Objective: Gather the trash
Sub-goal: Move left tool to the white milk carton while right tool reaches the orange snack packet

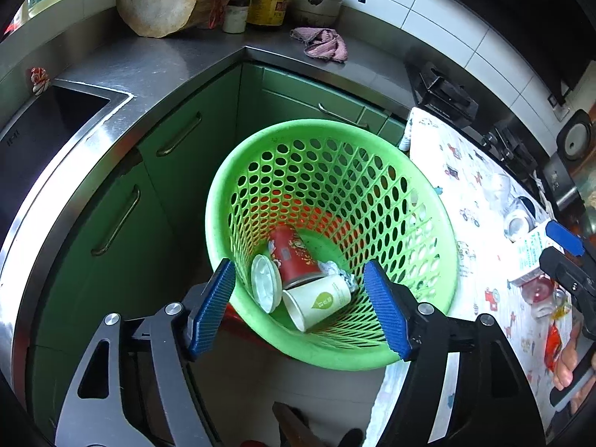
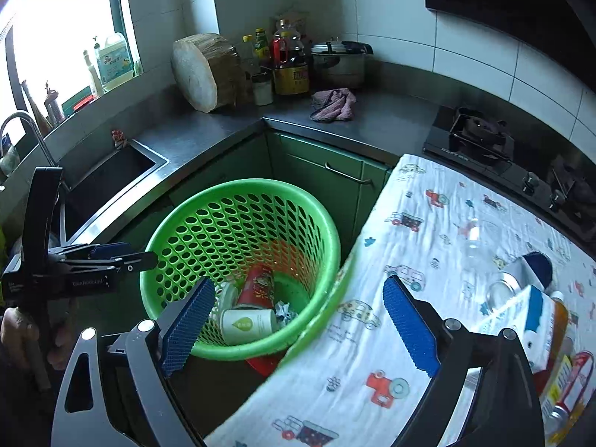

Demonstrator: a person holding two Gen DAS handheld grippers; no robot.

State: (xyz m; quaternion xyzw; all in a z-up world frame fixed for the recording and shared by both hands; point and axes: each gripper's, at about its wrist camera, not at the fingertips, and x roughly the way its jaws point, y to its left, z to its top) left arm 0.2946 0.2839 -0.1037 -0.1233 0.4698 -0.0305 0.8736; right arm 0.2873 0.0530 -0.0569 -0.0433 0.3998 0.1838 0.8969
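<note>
With both grippers spread and empty, left gripper over basket, right gripper should swing toward 3 o'clock, approx. level w/ carton, and pinch squarely.

Green basket (cups inside) beside the printed cloth.

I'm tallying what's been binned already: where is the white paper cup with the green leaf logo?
The white paper cup lies on its side at the bottom of the green basket, low in both wrist views, touching the red cup, near the crumpled foil.
</note>
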